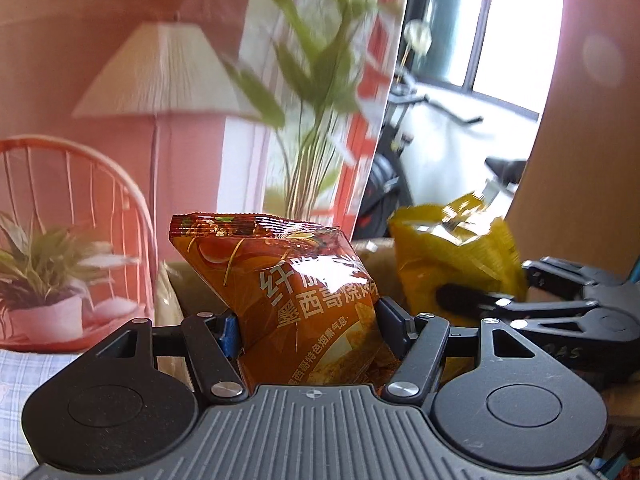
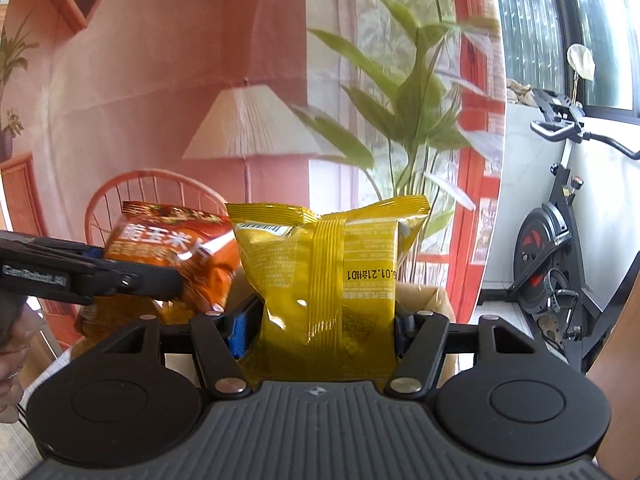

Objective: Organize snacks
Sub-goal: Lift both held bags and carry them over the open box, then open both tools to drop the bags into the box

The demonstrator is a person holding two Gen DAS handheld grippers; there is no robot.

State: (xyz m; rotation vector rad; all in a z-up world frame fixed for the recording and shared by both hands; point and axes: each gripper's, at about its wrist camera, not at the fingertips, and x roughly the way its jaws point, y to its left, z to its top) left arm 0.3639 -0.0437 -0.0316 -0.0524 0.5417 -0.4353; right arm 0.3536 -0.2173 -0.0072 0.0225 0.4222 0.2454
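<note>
Two snack bags held upright, side by side.
An orange bag (image 1: 304,304) is pinched by the left gripper (image 1: 308,328); a yellow bag (image 2: 324,292), just right of it, is pinched by the right gripper (image 2: 320,332).

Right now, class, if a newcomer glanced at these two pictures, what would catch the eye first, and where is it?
First come the two bright snack bags held side by side: an orange-brown chip bag clamped upright in the left tongs, and a yellow snack bag pinched in the right tongs. Behind them hangs a pink backdrop showing a lamp, with an exercise bike by the window at right.
</note>
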